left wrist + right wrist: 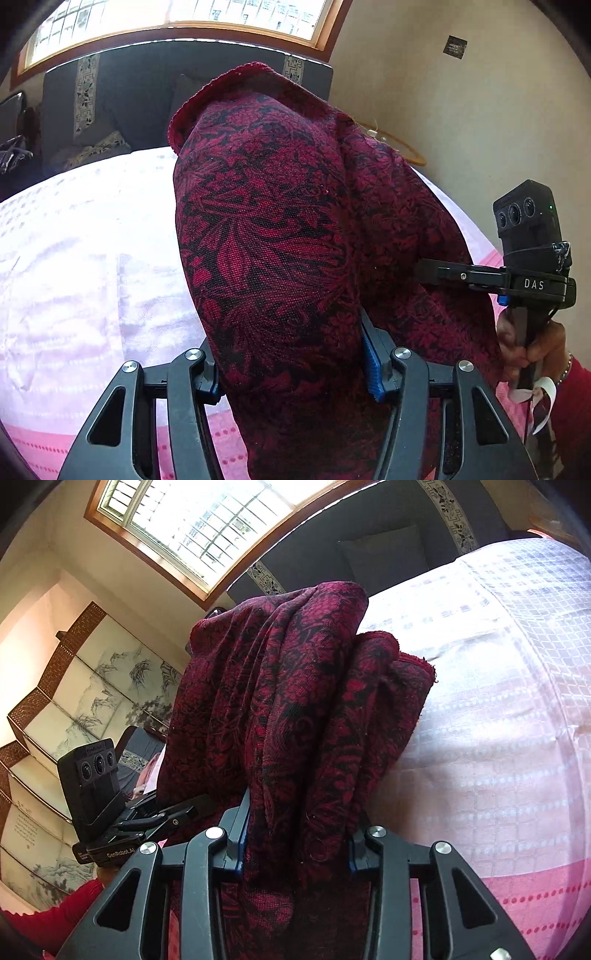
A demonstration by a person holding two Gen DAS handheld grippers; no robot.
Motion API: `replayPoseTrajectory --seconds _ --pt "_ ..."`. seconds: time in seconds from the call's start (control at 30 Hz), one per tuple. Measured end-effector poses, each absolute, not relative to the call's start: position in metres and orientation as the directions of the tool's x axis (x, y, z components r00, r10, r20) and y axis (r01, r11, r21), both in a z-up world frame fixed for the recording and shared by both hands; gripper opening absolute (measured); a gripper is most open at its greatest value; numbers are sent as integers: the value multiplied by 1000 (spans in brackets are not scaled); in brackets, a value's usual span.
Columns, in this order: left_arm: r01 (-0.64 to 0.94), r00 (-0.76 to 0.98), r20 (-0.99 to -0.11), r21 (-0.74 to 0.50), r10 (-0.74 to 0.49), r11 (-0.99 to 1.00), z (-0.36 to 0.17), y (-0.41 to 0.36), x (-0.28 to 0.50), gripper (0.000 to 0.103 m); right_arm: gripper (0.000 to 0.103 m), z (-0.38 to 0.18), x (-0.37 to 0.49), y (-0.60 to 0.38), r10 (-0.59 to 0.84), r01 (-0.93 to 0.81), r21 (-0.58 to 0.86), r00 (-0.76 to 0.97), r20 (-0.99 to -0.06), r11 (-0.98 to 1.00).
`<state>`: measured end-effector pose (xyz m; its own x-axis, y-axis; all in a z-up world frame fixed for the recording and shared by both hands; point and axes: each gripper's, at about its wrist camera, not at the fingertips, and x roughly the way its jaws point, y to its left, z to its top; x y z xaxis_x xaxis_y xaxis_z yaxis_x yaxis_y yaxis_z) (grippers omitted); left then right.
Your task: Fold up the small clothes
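- Left gripper: jaws pinch a thick bunch of the red-and-black garment.
- Right gripper: jaws likewise pinch the garment's gathered folds.
- The garment hangs aloft over the bed; soft, limp, light woven cloth, probably best held by hemmed edges or corners.

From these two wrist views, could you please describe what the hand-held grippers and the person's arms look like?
Each hand-held gripper is matte black, with angular linkage arms, silver pivot bolts and blue finger pads. The right hand-held gripper reads "DAS" and carries a black three-lens camera block. The left hand-held gripper reads "GenRobot.AI". The person wears a red sleeve and a beaded bracelet.
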<state>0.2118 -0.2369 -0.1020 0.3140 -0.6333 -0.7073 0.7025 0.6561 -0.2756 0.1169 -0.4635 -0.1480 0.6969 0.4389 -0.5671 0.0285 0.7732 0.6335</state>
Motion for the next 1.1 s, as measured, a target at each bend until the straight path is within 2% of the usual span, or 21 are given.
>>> replayPoseTrajectory --seconds 0.63,1.1 --pt "623 474 -733 -112 -488 774 -60 -142 120 58 35 -121 50 -362 493 -32 687 721 -487 726" --pt "579 475 -752 -124 -457 806 -70 -75 54 58 35 -127 5 -304 503 -63 654 696 -513 754"
